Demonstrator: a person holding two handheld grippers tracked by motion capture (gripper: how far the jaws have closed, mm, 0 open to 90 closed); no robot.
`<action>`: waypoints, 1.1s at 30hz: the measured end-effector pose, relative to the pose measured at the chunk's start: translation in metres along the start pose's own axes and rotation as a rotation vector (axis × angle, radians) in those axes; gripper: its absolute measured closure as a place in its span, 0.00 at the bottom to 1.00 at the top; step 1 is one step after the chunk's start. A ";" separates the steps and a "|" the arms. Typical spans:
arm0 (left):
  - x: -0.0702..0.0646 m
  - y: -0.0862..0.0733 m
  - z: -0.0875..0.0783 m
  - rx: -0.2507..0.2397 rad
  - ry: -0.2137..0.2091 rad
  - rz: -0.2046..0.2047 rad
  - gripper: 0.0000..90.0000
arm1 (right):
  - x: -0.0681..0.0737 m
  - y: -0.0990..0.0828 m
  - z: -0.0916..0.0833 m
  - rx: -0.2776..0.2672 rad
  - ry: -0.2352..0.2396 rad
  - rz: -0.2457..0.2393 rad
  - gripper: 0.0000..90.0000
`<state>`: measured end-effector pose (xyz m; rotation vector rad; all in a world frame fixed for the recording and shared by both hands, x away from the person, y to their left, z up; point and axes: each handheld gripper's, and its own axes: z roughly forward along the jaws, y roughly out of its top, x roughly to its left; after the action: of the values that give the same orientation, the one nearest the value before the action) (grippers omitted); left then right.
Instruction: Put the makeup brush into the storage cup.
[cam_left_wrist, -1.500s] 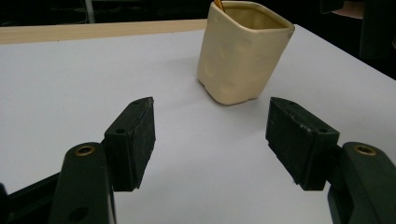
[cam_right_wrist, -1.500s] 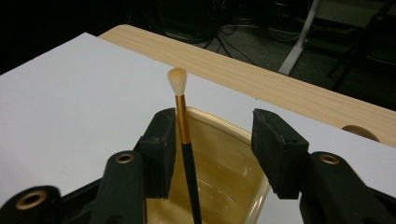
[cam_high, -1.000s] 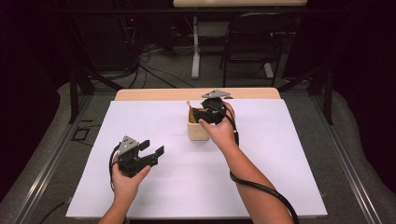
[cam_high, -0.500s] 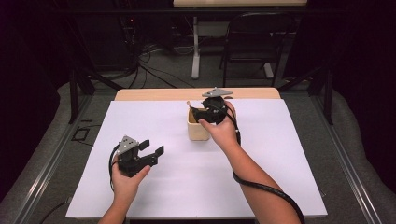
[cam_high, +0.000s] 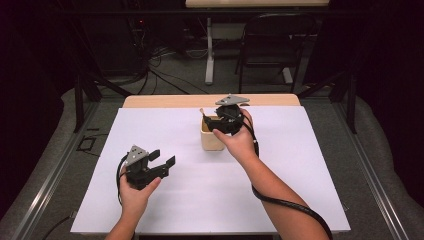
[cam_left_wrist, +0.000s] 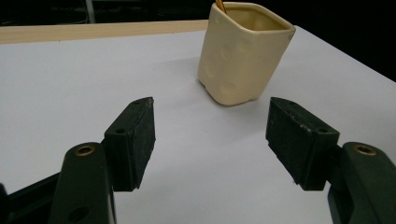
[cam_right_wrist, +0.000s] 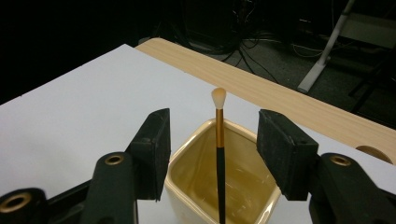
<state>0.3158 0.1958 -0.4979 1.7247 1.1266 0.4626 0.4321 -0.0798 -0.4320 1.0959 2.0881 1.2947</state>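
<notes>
Can't read any writing on the cream cup (cam_high: 212, 136), which sits mid-table on the white sheet (cam_high: 150, 130). The right gripper (cam_right_wrist: 212, 149) hangs wide open around the upright makeup brush (cam_right_wrist: 219, 154) without pinching it. Left gripper (cam_left_wrist: 210, 135) is open and empty too, aimed at the cup.

Dark room around a white-topped surface

The white sheet (cam_high: 175, 135) covers the surface almost fully, leaving a strip of wood (cam_high: 165, 101) bare along the far edge. Beyond it a black chair (cam_high: 270, 45) stands on the grey floor (cam_high: 165, 80) beside a white table leg (cam_high: 210, 55), with cables (cam_high: 150, 70) lying loose near dark equipment.
</notes>
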 end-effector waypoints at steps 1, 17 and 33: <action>0.000 0.000 0.000 0.000 0.000 0.000 0.37 | 0.000 0.000 -0.001 0.006 0.001 -0.004 0.50; 0.000 0.000 0.000 0.001 0.003 0.001 0.37 | -0.001 -0.006 -0.007 -0.007 0.021 -0.003 0.50; 0.000 0.000 0.000 -0.002 0.004 0.001 0.37 | 0.001 -0.023 -0.026 -0.003 0.077 -0.027 0.49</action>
<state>0.3154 0.1957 -0.4977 1.7233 1.1273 0.4684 0.4041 -0.0982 -0.4404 1.0283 2.1481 1.3475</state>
